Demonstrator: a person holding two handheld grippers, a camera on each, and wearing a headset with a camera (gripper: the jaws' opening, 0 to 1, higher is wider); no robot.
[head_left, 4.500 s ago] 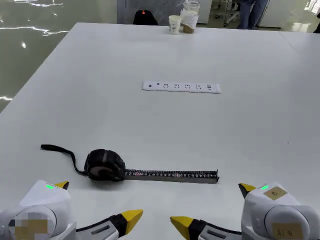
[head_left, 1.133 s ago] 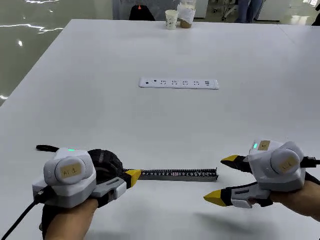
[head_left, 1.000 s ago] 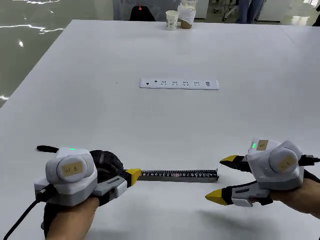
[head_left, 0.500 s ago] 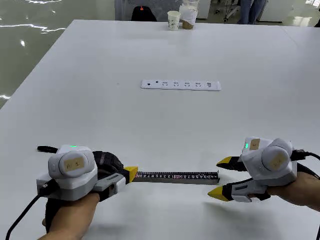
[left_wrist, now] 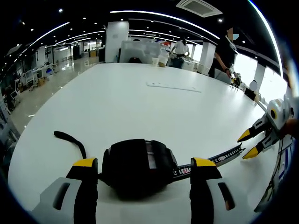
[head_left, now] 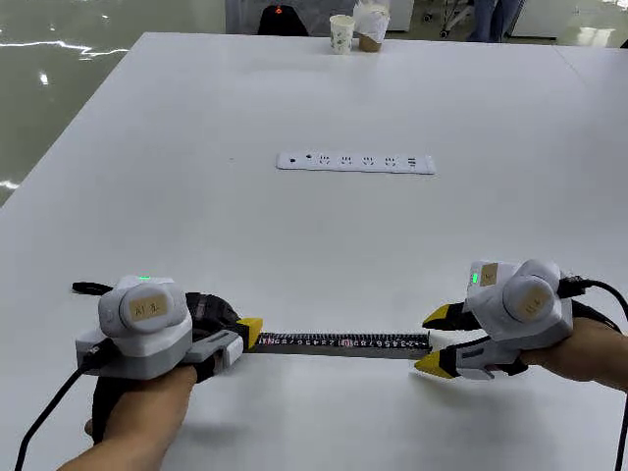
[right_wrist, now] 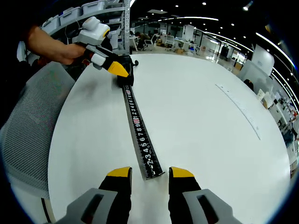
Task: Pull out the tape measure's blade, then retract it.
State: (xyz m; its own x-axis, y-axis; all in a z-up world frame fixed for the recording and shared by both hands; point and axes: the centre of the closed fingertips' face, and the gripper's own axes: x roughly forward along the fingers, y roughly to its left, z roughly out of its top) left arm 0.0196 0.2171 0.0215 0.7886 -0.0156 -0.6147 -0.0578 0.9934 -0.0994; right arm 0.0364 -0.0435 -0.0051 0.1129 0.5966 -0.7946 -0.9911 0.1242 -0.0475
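The tape measure's black case (head_left: 210, 310) sits at the lower left of the head view on the white worktop (head_left: 294, 235), with its wrist strap (head_left: 94, 288) trailing off to the left. Its blade (head_left: 343, 341) lies partly drawn out, flat along the worktop toward the lower right. The left gripper (left_wrist: 143, 163) has its jaws spread wide to either side of the case. In the left gripper view a sliver of blade shows between the case and one jaw, so it seems to bracket the case rather than clamp it. The right gripper (head_left: 434, 340) is moderately open, one yellow tip on each side of the blade's hooked end (right_wrist: 154, 173), with a gap visible on both sides. This looks like the approach to the pull: the tip is lined up but not yet pinched. The next move calls for the right jaws to close squarely on the hook, and for the left gripper to hold the case firm. The pull should then run straight along the blade's line toward the right of the frame, so the blade does not kink or twist. A power strip (head_left: 355, 163) lies well apart, near mid-frame.
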